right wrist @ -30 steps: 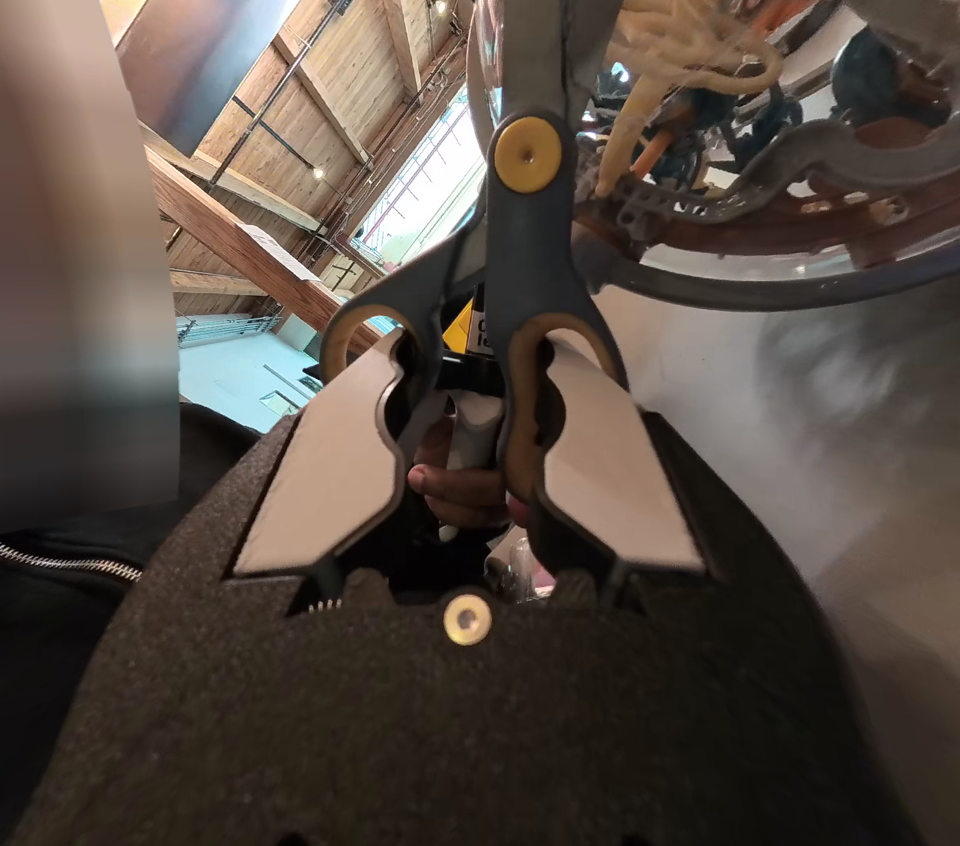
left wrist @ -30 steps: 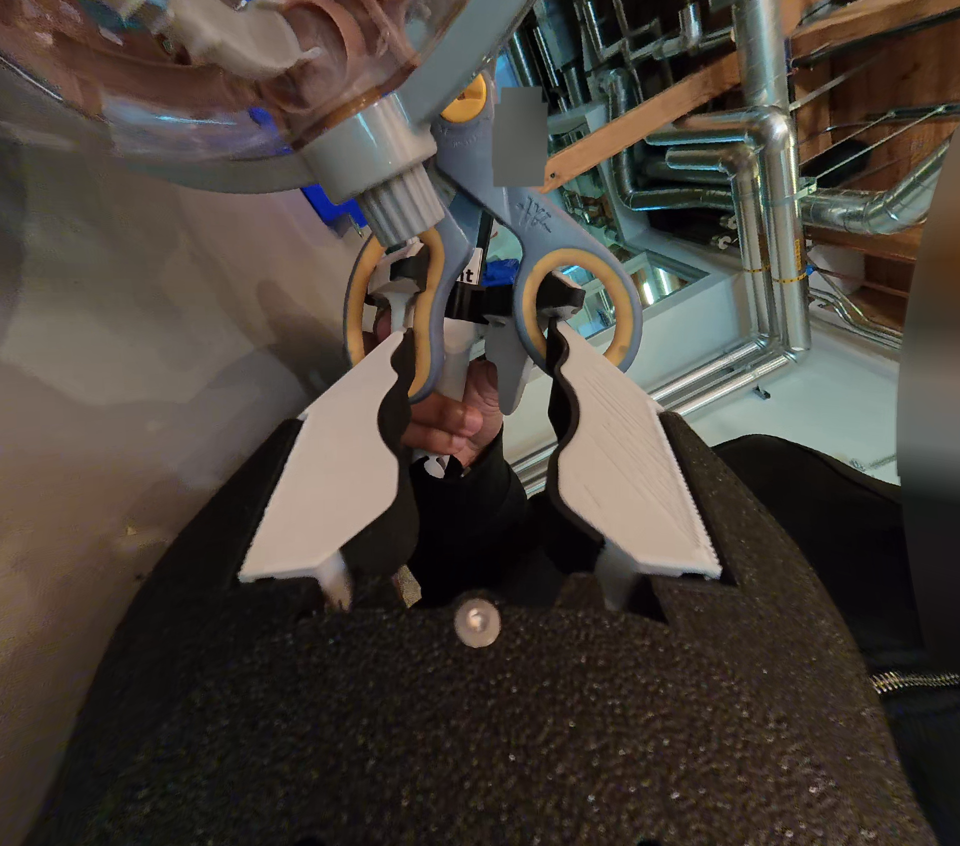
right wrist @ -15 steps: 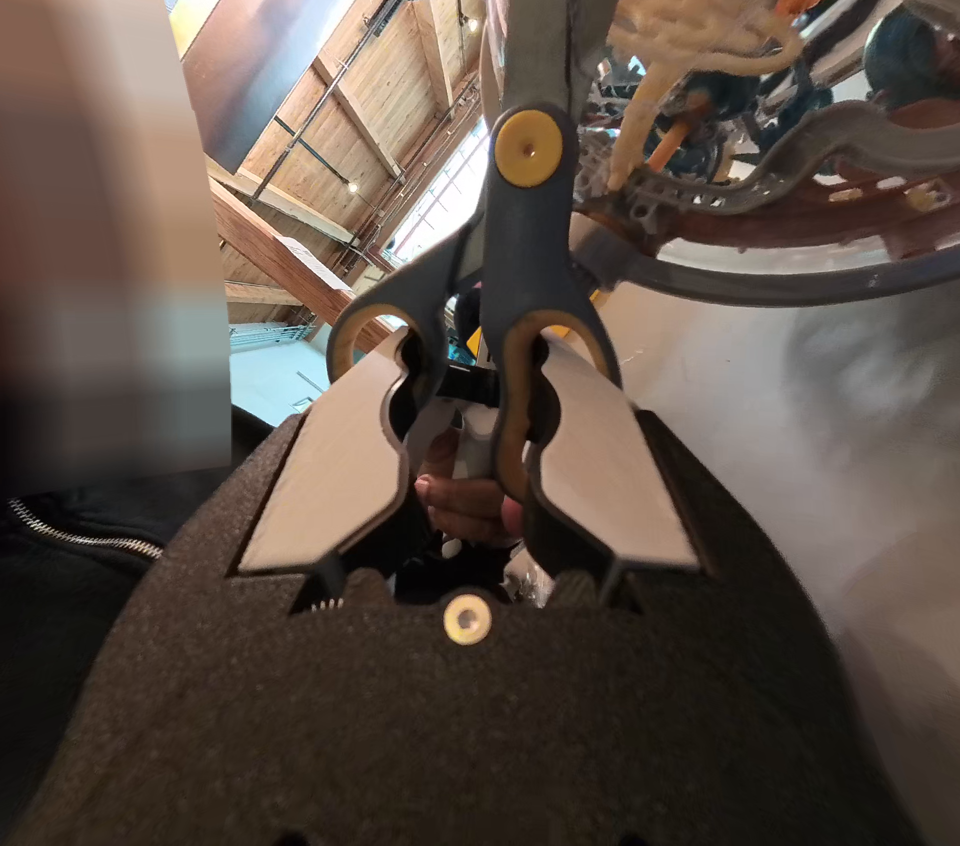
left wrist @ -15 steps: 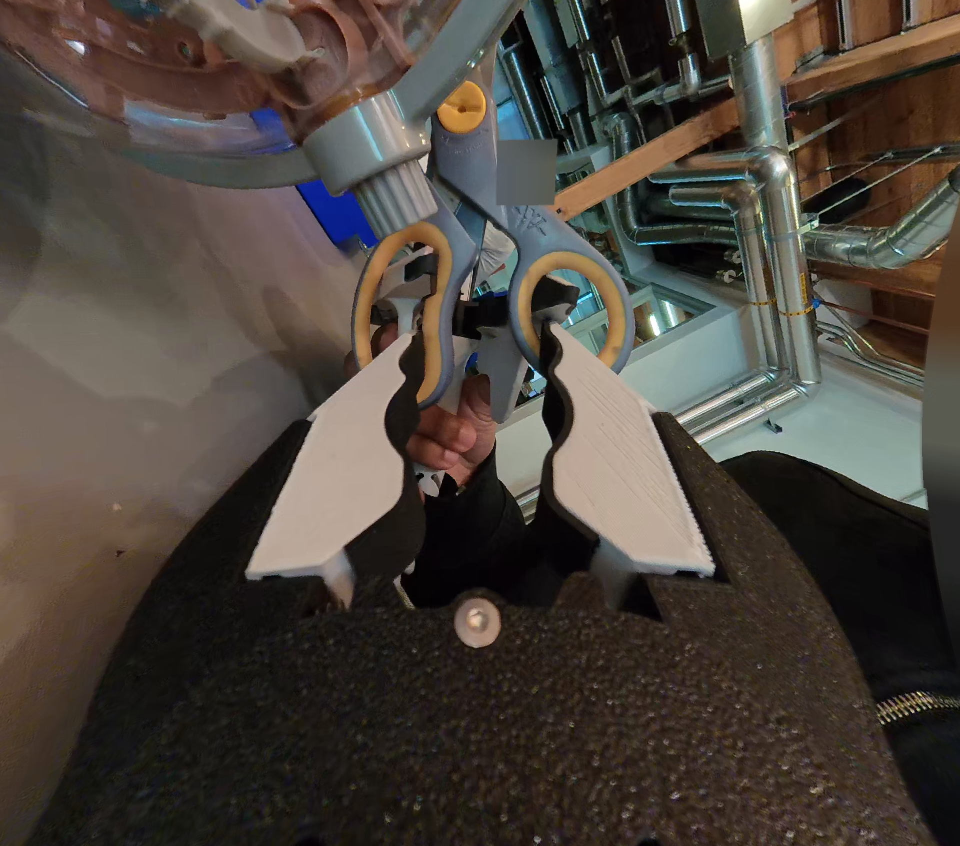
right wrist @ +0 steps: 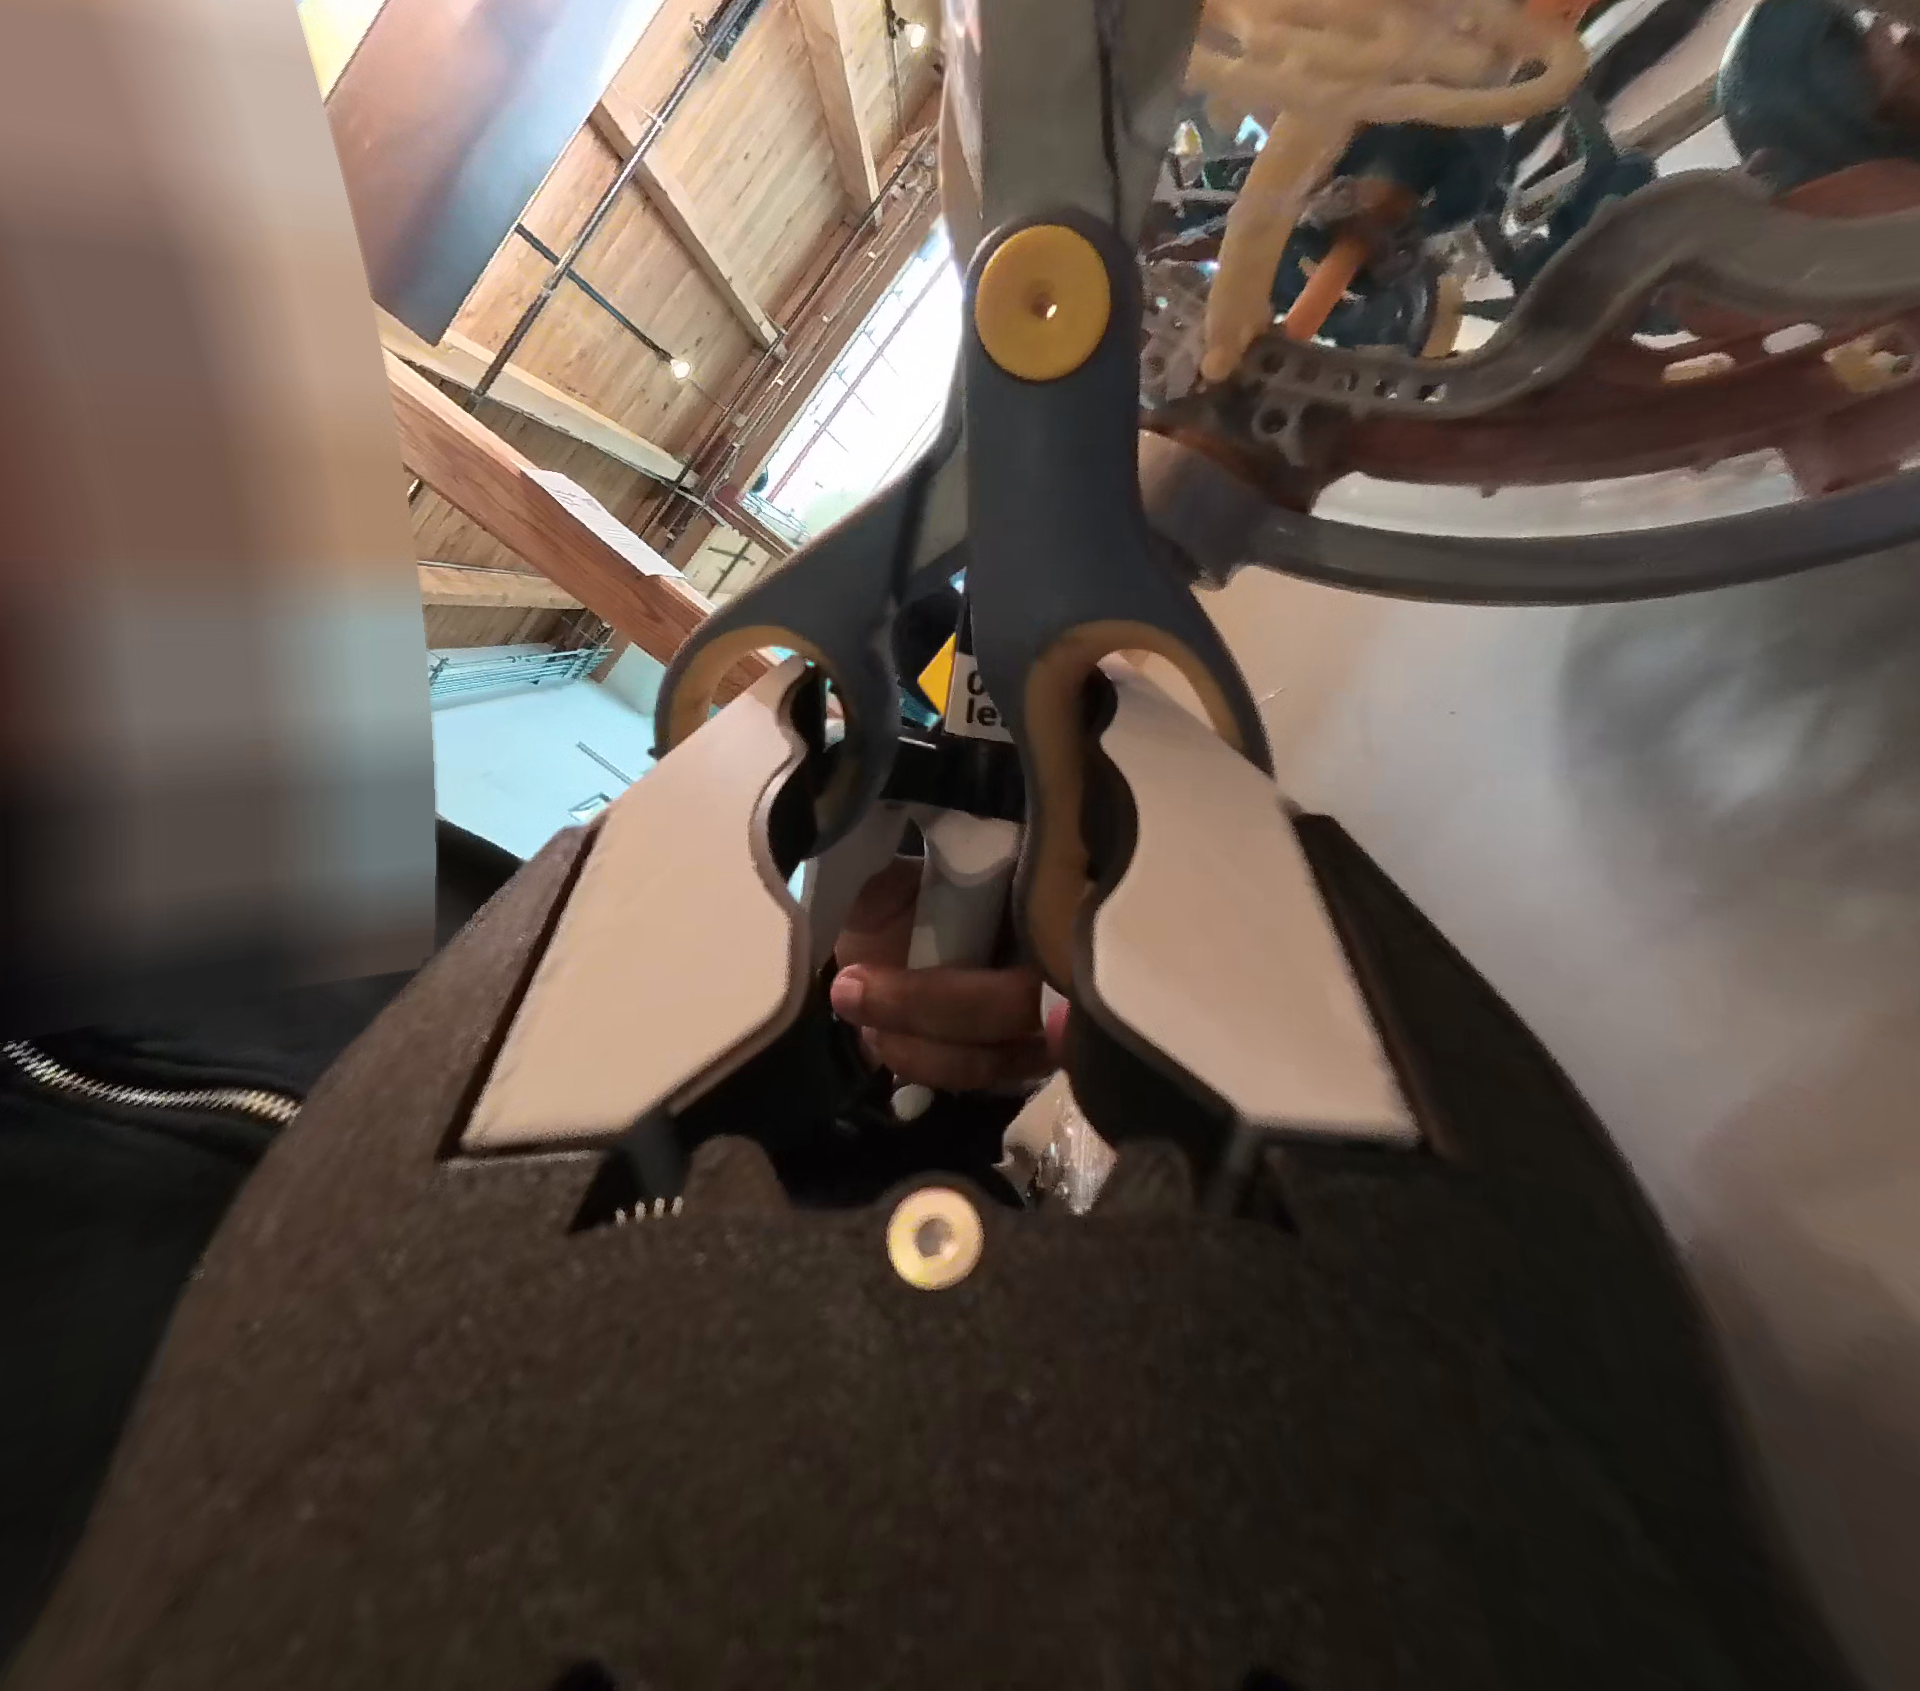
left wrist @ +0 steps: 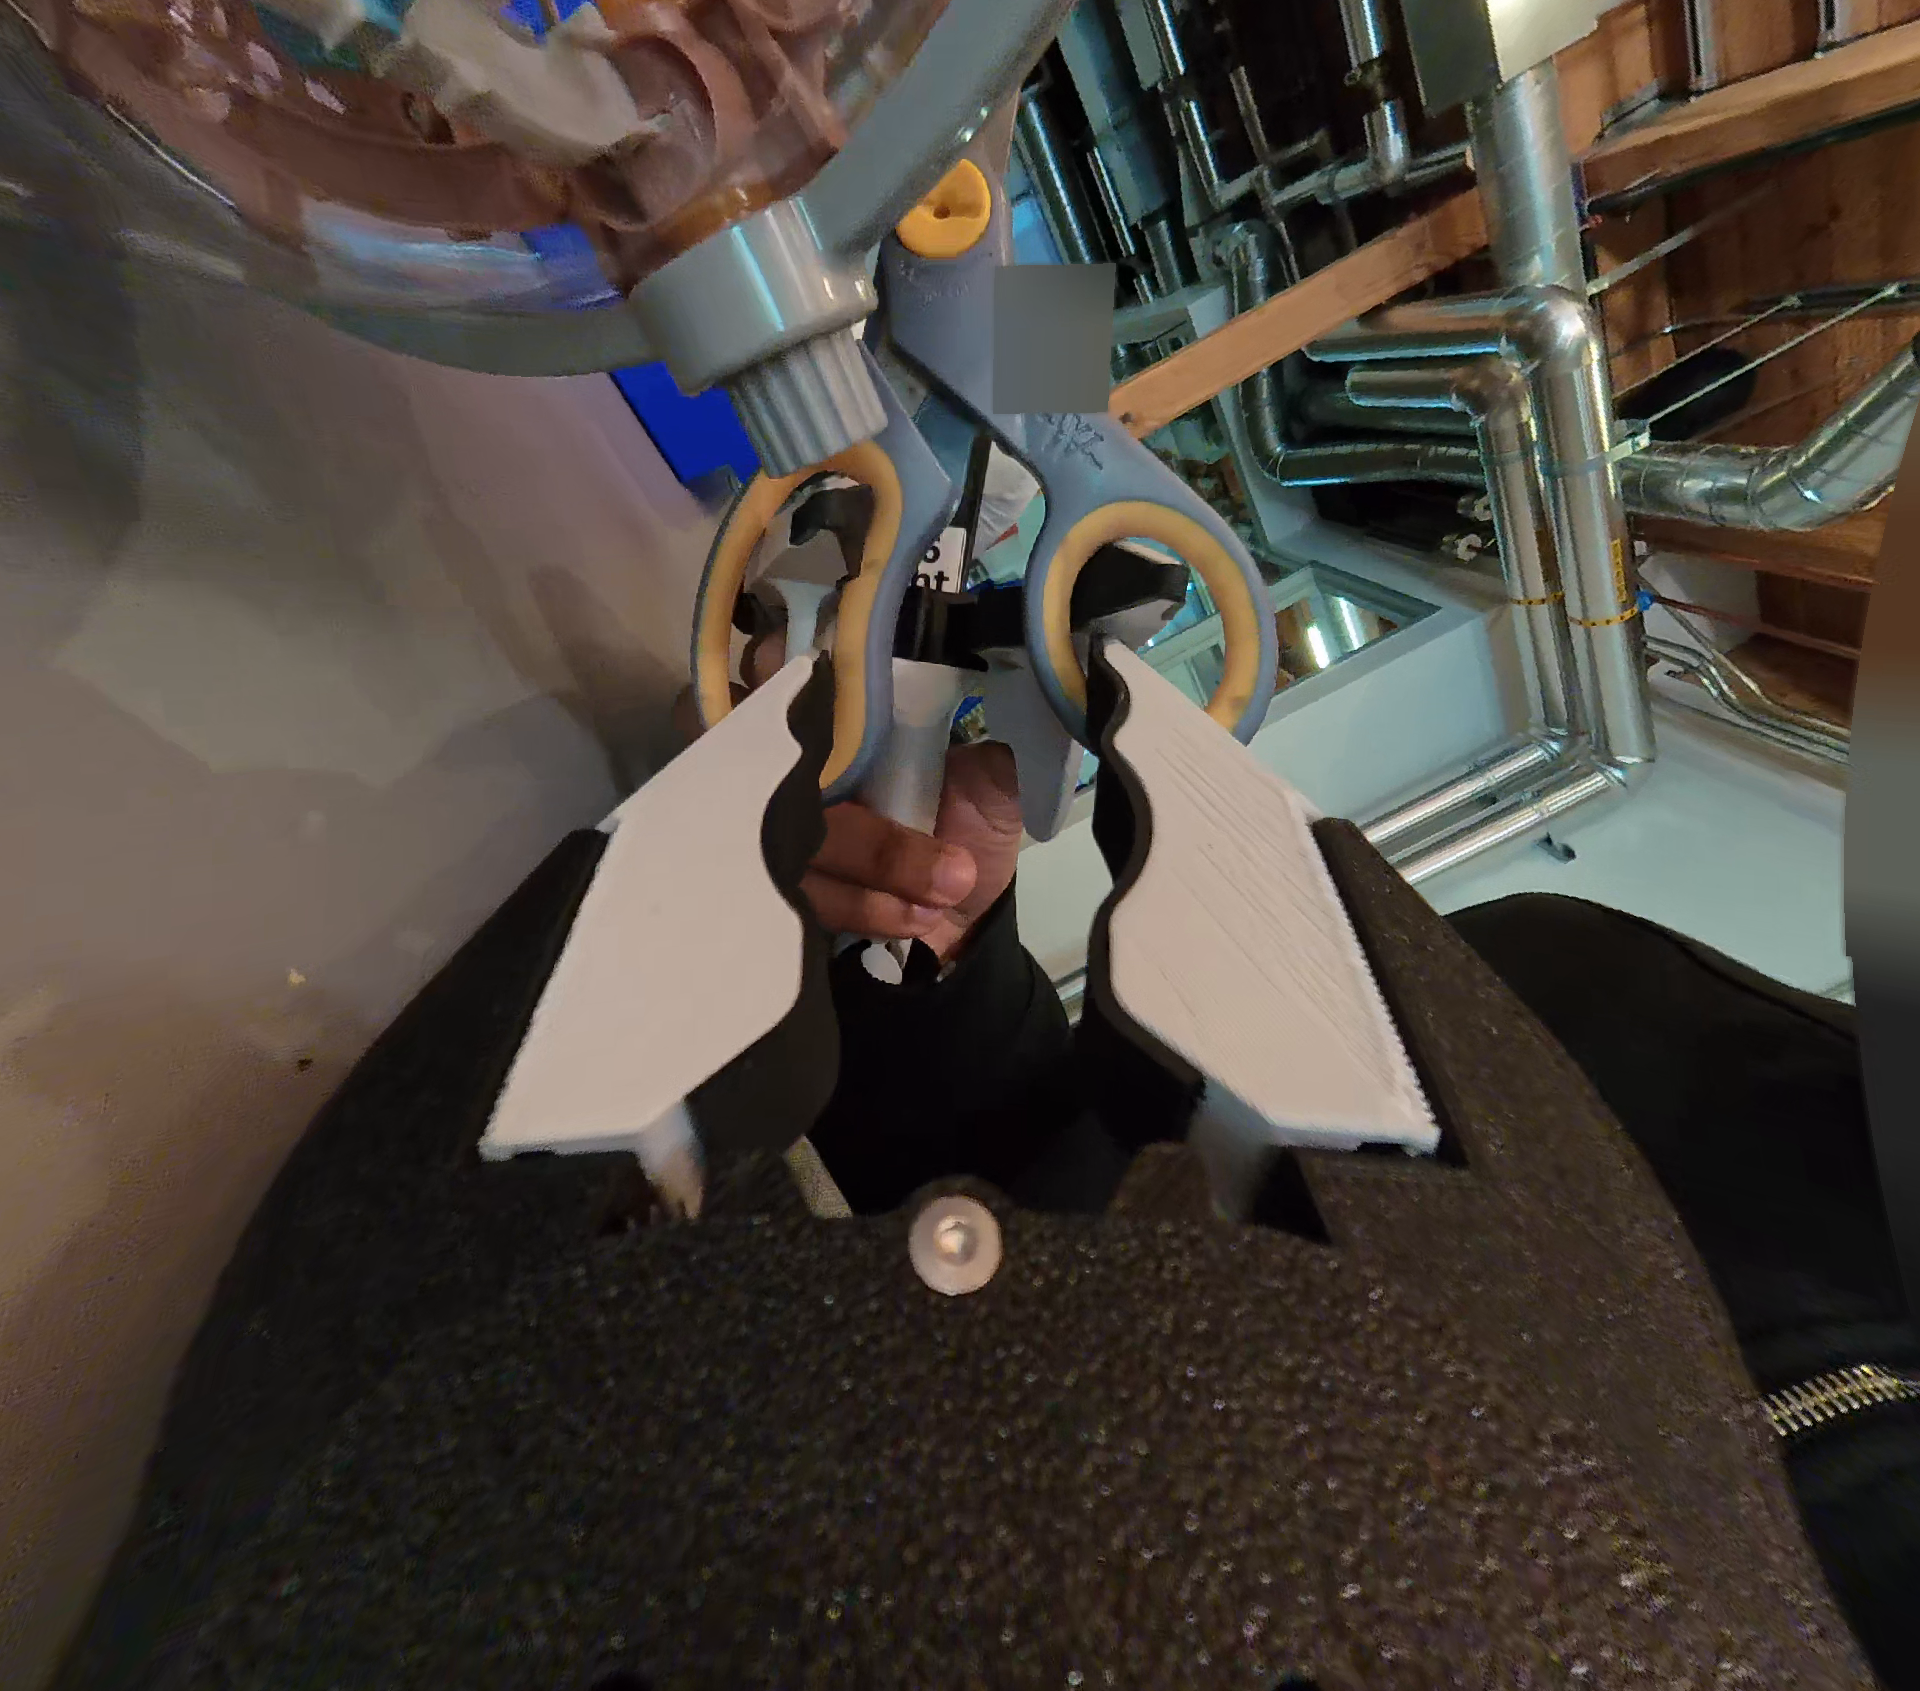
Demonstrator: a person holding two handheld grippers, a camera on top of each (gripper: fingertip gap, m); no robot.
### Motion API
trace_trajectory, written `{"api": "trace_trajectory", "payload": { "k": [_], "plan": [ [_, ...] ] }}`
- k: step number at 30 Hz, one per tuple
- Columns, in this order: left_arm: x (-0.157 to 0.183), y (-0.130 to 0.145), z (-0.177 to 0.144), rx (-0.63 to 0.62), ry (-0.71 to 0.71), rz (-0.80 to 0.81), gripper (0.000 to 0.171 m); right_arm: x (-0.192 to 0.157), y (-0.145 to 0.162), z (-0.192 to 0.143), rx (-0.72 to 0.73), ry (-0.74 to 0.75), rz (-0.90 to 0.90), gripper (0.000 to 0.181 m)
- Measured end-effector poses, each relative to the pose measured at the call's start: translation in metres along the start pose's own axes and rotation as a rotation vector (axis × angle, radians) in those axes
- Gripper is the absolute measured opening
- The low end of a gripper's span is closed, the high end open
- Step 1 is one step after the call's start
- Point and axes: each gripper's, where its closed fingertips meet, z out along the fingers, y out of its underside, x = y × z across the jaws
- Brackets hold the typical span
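Scissors [left wrist: 977,519] — grey handles, yellow-lined loops — sit just below a clear maze ball [left wrist: 499,31]. Left gripper [left wrist: 956,685] spread, each finger [left wrist: 1226,862] tip at a handle loop. Right gripper [right wrist: 951,706] likewise spread, fingertips inside the loops; hand [right wrist: 935,1007] behind.

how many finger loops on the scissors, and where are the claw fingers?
2. Left wrist view: scissors have a left loop and a right loop; one claw finger reaches into each.
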Motion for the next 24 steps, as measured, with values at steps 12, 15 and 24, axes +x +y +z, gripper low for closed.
{"api": "trace_trajectory", "payload": {
  "k": [12,15,24],
  "plan": [
    [0.002,0.005,0.002,-0.005,-0.047,0.117,0.053,-0.004,0.002,-0.008,-0.005,-0.054,0.056,0.053],
    [0.003,0.006,0.001,-0.006,-0.031,0.102,0.053,-0.003,0.000,-0.010,-0.002,-0.043,0.055,0.053],
    [0.019,0.012,-0.014,0.002,-0.108,0.419,0.053,0.012,-0.005,-0.015,0.016,0.065,0.019,0.053]
  ]
}}
